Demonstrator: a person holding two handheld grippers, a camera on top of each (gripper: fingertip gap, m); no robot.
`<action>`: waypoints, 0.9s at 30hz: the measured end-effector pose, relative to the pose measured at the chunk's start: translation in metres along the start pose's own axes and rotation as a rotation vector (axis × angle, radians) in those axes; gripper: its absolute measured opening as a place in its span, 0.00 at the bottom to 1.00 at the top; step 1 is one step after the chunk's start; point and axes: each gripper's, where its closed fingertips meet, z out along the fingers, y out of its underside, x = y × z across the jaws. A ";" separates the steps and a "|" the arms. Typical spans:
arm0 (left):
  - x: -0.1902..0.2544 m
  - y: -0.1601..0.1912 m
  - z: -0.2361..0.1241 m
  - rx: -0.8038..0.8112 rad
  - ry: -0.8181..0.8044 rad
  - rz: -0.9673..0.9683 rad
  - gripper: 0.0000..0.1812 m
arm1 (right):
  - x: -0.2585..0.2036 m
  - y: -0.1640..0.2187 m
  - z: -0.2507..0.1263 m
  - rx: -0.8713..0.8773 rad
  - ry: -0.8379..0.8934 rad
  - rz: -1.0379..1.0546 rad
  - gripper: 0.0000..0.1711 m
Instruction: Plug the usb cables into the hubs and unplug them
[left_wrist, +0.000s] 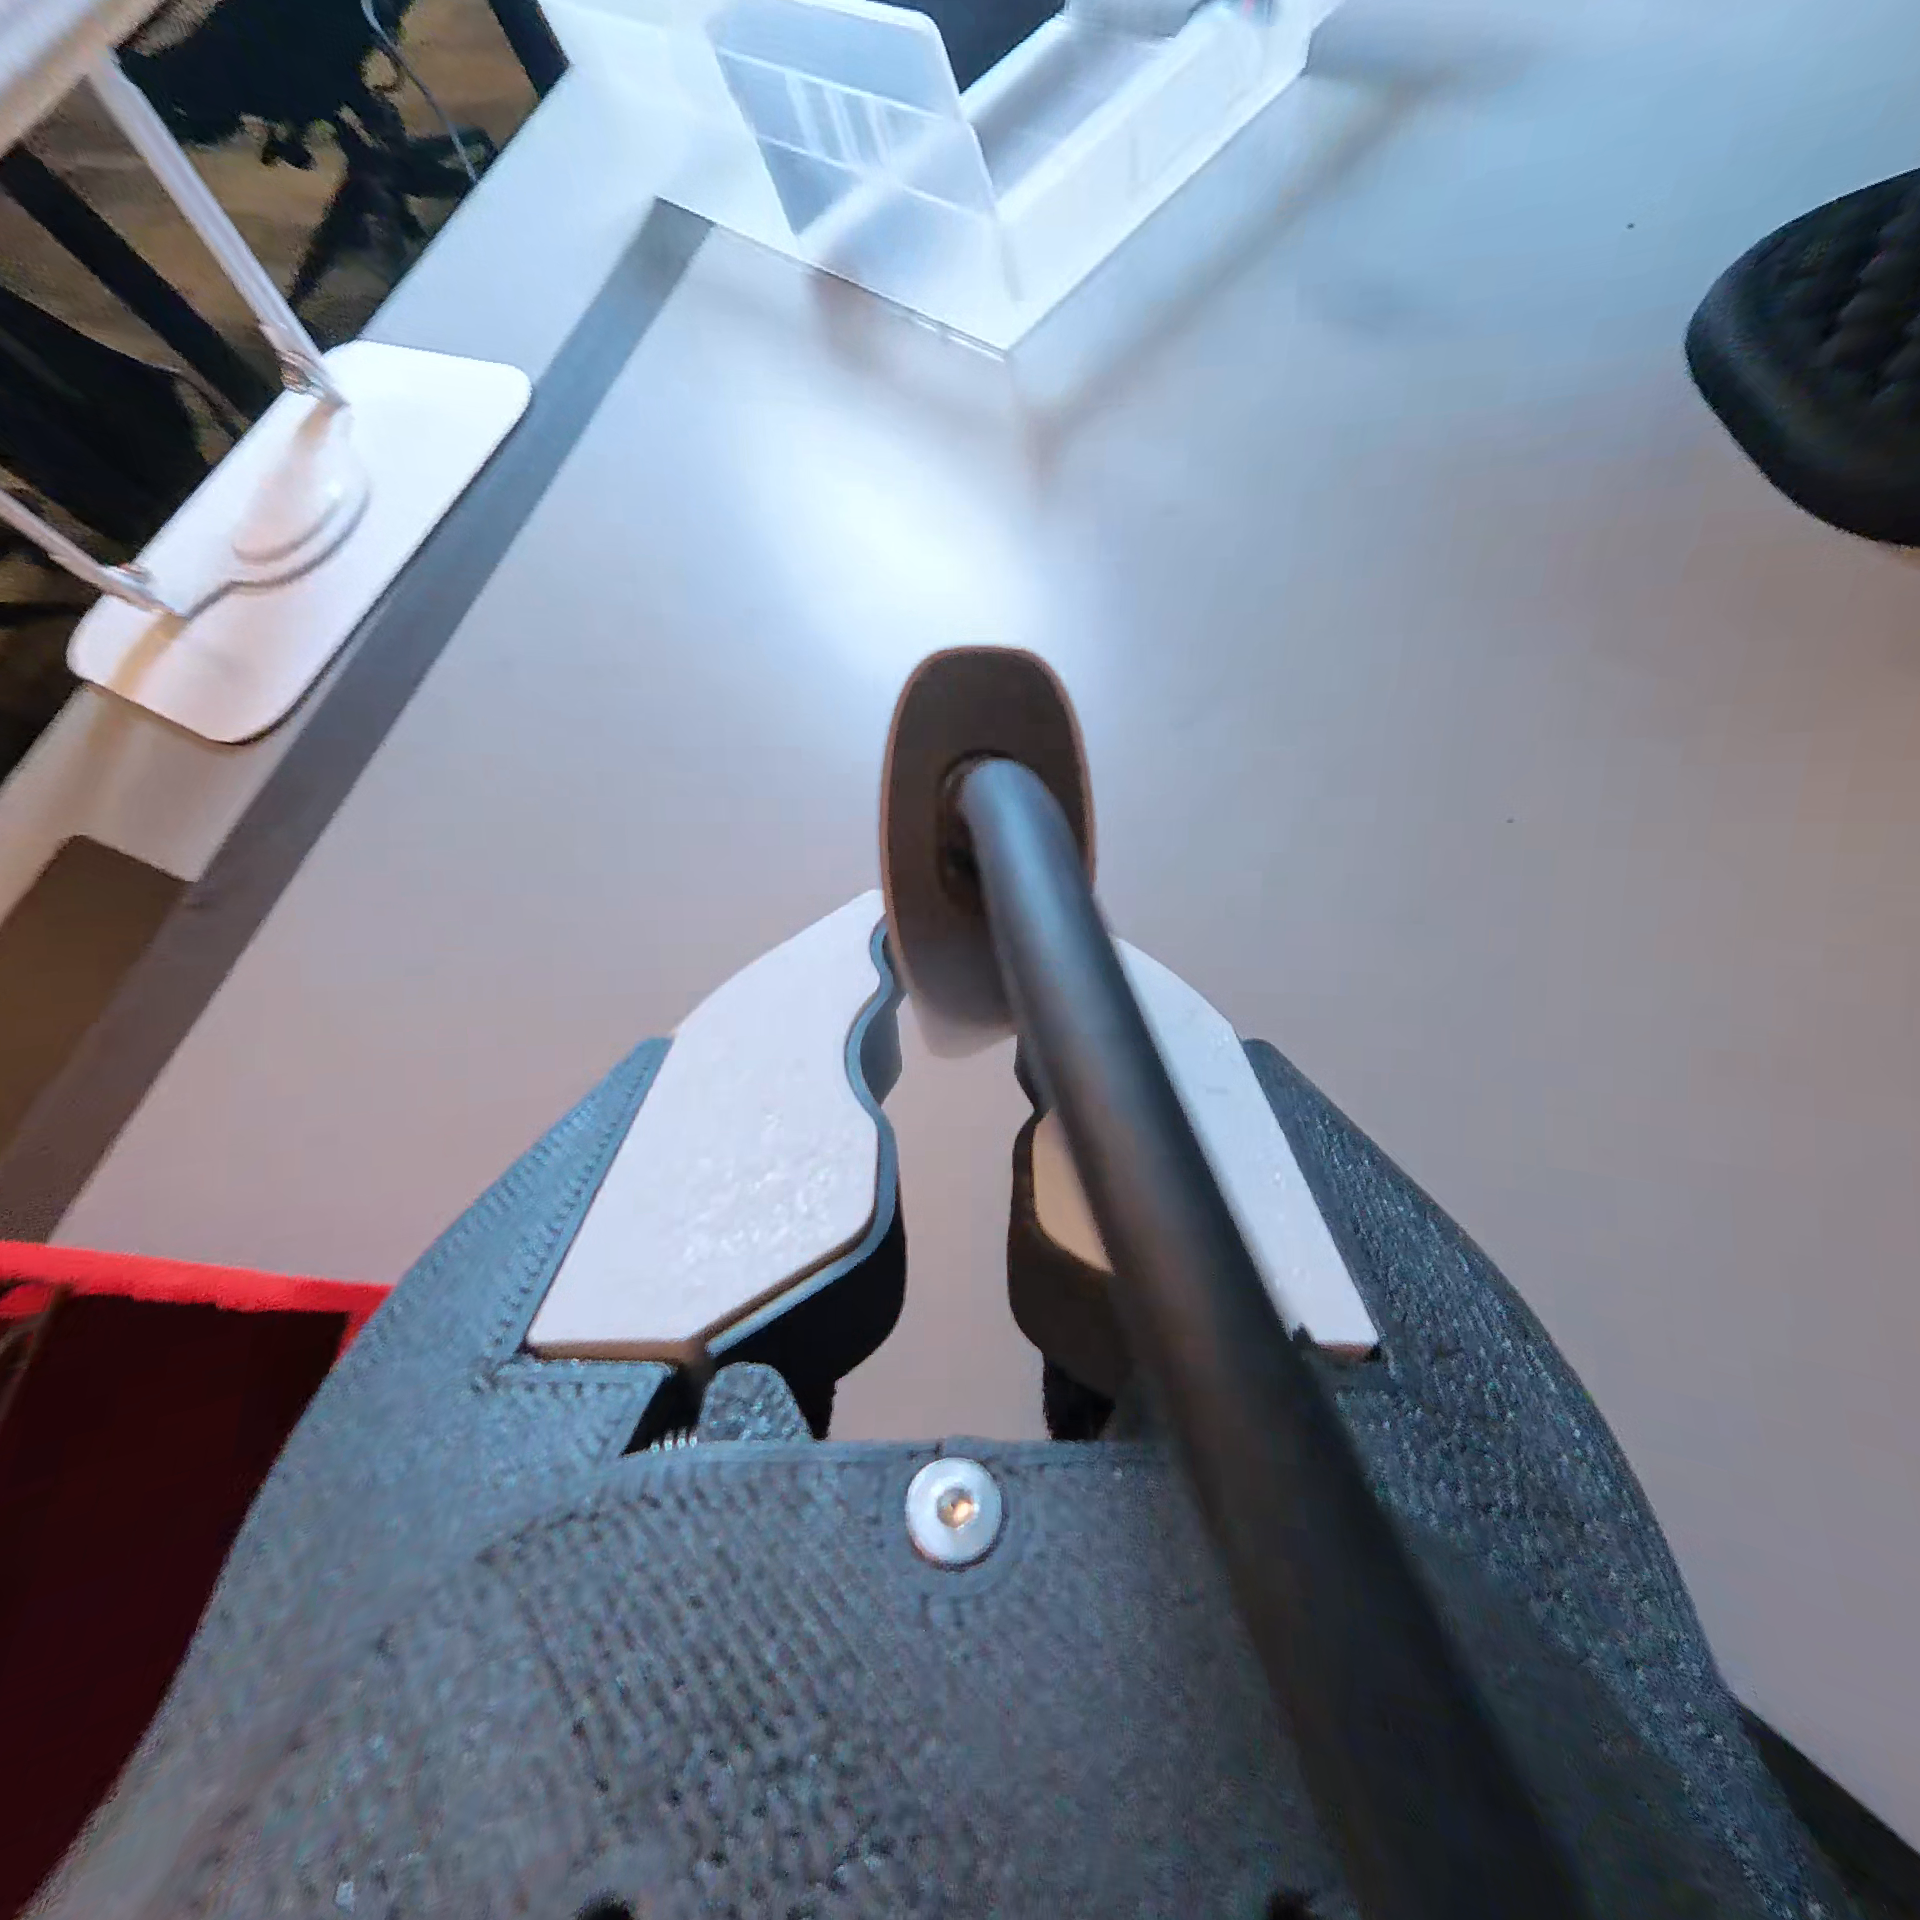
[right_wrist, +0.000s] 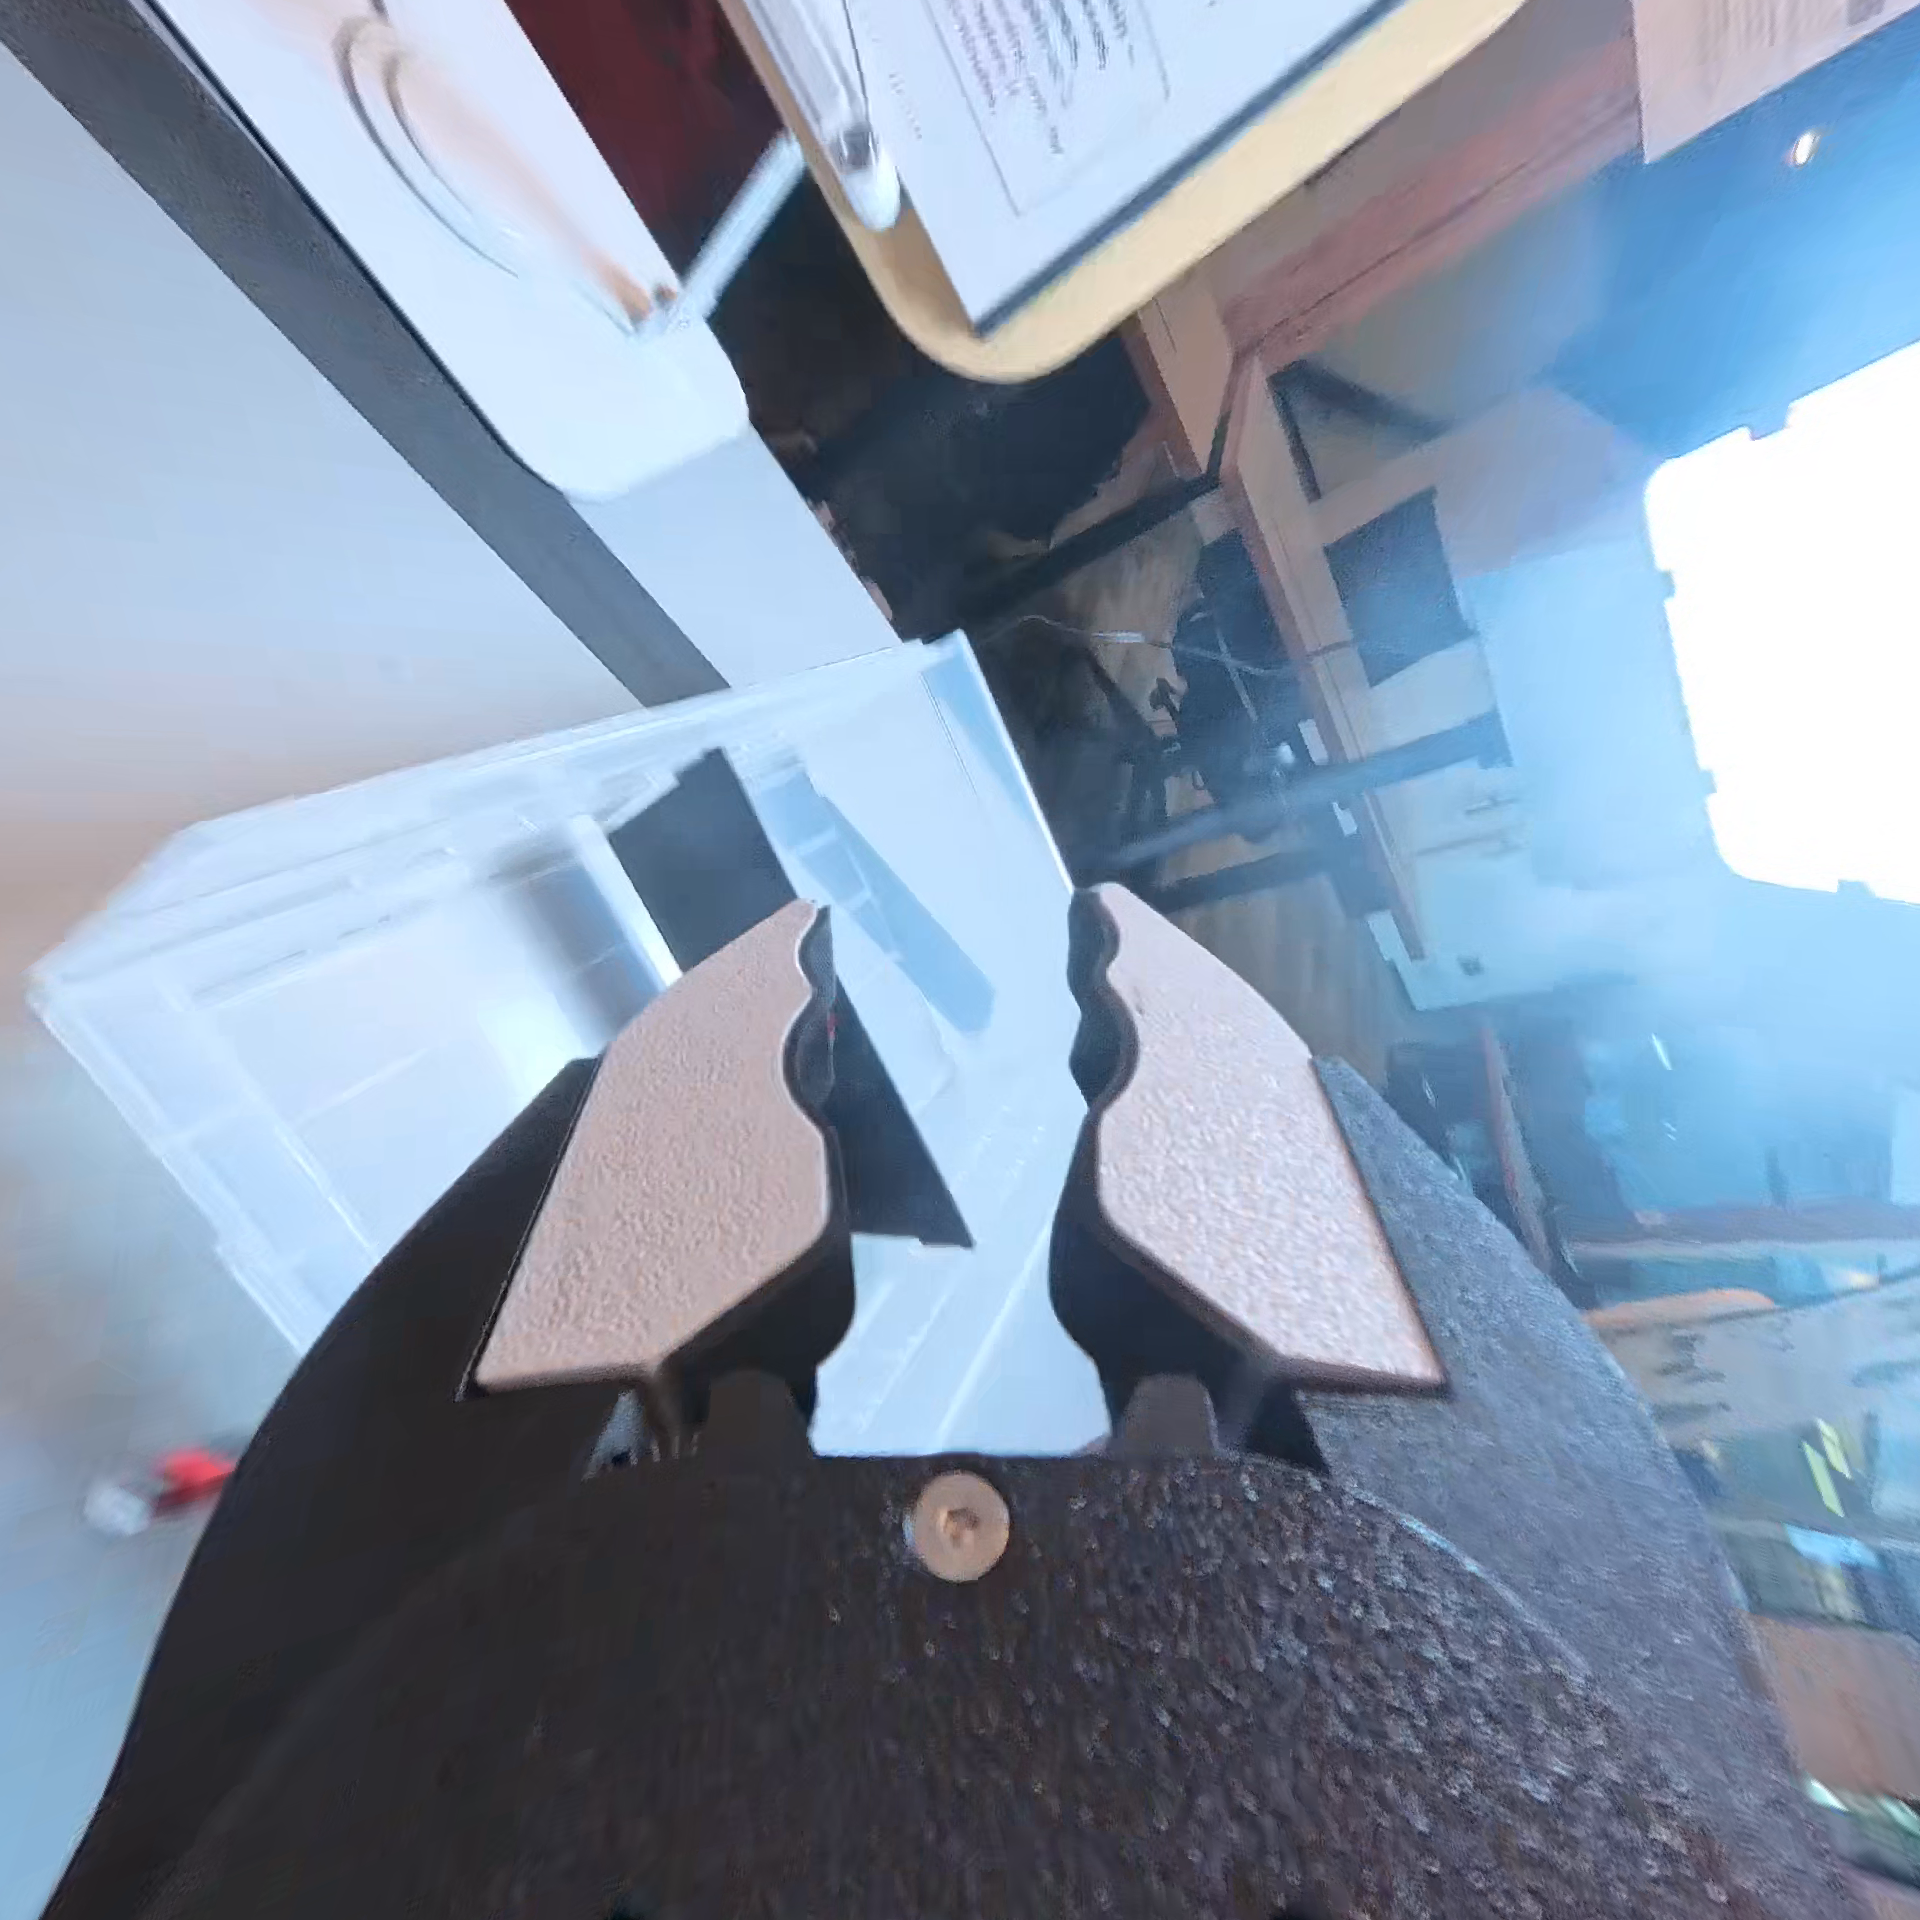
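In the left wrist view my left gripper (left_wrist: 977, 966) is shut on a grey USB hub (left_wrist: 935, 748), seen end-on as an oval above the white table (left_wrist: 1351, 831). The hub's black cable (left_wrist: 1143, 1195) leaves its near end and runs back over my right finger toward the camera. In the right wrist view my right gripper (right_wrist: 951, 935) is open and empty, tilted, in front of a clear plastic holder (right_wrist: 364, 987). No USB plug shows in either view. The right view is blurred.
A clear acrylic stand (left_wrist: 883, 177) sits at the table's far side. A white stand base (left_wrist: 312, 540) lies at the left past a dark strip. A black mesh object (left_wrist: 1829, 374) is at the right, a red bin (left_wrist: 156, 1403) at the lower left. Shelving (right_wrist: 1351, 623) lies beyond the table. Left tips to right tips: about 35 cm. It is some 30 cm from my left tips to the black mesh object (left_wrist: 1829, 374).
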 end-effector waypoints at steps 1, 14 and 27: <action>0.005 0.001 0.003 -0.010 0.027 -0.014 0.10 | -0.006 -0.007 -0.005 0.041 -0.020 0.023 0.25; 0.082 -0.007 0.035 -0.110 0.286 0.009 0.10 | -0.252 -0.134 -0.171 0.593 -0.981 -0.031 0.29; -0.054 -0.014 -0.016 0.192 -0.228 -0.201 0.21 | -0.074 -0.153 -0.159 0.700 -0.735 0.145 0.08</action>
